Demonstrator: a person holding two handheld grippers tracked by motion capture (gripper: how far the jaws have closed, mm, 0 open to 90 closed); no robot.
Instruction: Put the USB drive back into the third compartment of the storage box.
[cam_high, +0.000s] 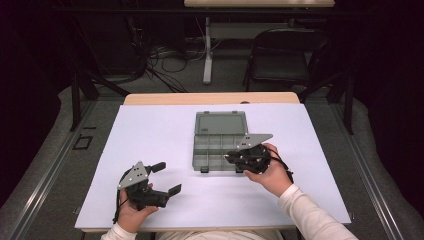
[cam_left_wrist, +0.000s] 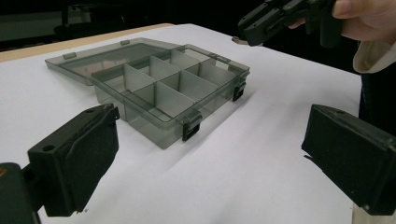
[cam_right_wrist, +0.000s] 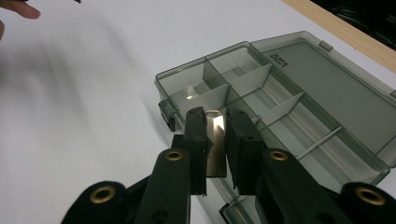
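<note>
A smoky grey plastic organizer box (cam_high: 200, 155) lies open on the white table, its lid (cam_high: 220, 122) folded flat behind it and its compartments split by thin dividers. My right gripper (cam_high: 232, 158) hovers over the box's front right corner, shut on a thin grey divider plate (cam_right_wrist: 215, 150) that stands upright between its pads. In the right gripper view the box (cam_right_wrist: 280, 107) lies just beyond my right gripper (cam_right_wrist: 215, 115). My left gripper (cam_high: 169, 177) rests at the table's front left, open and holding nothing. In the left gripper view its jaws (cam_left_wrist: 210, 158) frame the box (cam_left_wrist: 168, 88), with the right gripper (cam_left_wrist: 254, 28) above.
The white tabletop (cam_high: 150, 130) has a wooden far edge (cam_high: 210, 98). A black folding chair (cam_high: 280, 60) and a table leg (cam_high: 207, 50) with cables stand on the floor beyond. Bare table surface lies left of the box and along the front.
</note>
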